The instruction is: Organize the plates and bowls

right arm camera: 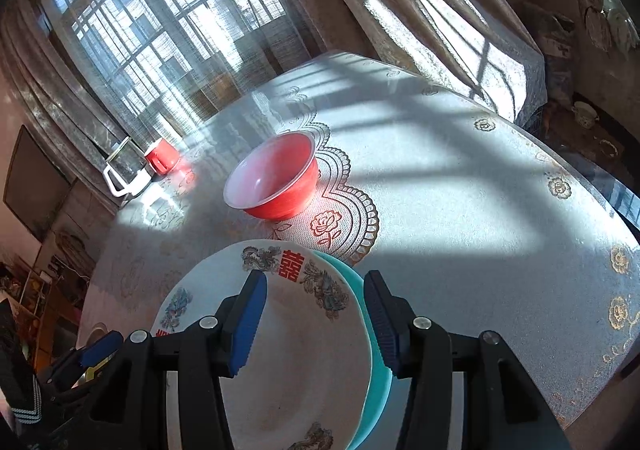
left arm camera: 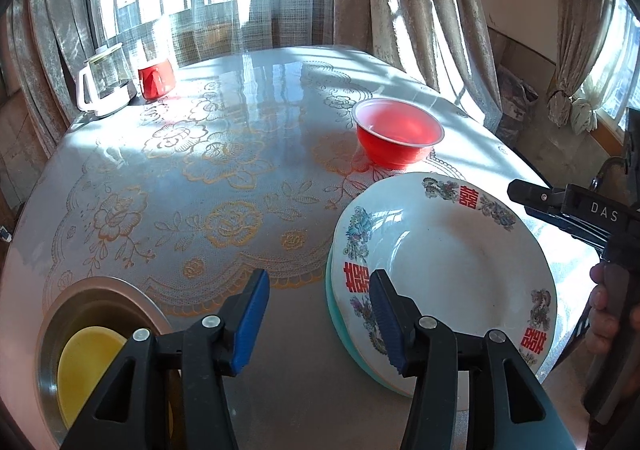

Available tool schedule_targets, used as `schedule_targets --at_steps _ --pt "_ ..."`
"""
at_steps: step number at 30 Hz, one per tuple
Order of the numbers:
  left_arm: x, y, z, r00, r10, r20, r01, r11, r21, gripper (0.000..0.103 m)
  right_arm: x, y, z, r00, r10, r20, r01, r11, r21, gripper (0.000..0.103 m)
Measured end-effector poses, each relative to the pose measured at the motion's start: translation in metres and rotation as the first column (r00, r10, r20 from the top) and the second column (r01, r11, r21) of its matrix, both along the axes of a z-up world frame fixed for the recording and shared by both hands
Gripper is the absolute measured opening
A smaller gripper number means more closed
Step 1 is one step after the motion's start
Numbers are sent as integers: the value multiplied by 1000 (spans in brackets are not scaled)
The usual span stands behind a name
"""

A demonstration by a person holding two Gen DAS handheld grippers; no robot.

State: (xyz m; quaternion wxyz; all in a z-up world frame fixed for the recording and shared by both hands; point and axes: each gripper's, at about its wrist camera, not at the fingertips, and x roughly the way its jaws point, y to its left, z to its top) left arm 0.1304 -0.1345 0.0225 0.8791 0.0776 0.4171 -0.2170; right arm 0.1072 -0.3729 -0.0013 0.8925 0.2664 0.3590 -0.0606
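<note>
A white plate with red characters and dragon prints (left arm camera: pixel 444 266) lies on top of a teal plate (left arm camera: pixel 336 314) at the table's near right. A red bowl (left arm camera: pixel 398 135) stands upright behind them. My left gripper (left arm camera: pixel 318 324) is open and empty, just left of the stack. A steel bowl (left arm camera: pixel 96 298) with a yellow dish (left arm camera: pixel 88 362) inside sits at the near left. In the right wrist view my right gripper (right arm camera: pixel 314 322) is open above the white plate (right arm camera: pixel 288 370) and the teal plate (right arm camera: pixel 376 370), with the red bowl (right arm camera: pixel 276 177) beyond.
A glass kettle with a white handle (left arm camera: pixel 104 83) and a red mug (left arm camera: pixel 157 78) stand at the far left of the lace-patterned tablecloth (left arm camera: pixel 224 177). Curtains and windows lie behind the table. The right gripper's body (left arm camera: pixel 580 213) shows at the right edge.
</note>
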Motion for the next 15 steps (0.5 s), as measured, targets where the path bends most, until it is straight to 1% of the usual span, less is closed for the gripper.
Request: schedule_targets --at_steps 5,8,10,15 --pt "12 -8 -1 1000 -4 -7 4 1000 6 53 11 -8 -1 1000 5 -10 -4 1000 25 51" --pt "22 -14 -1 1000 -4 -17 4 1000 6 56 20 -13 0 1000 8 -12 -8 999 43 51" --pt "30 -16 -2 999 0 -33 0 1000 1 59 26 -15 0 1000 12 -15 -12 999 52 51" --pt "53 -17 -4 995 29 -92 -32 999 -32 59 41 -23 0 1000 17 -20 -15 996 92 51"
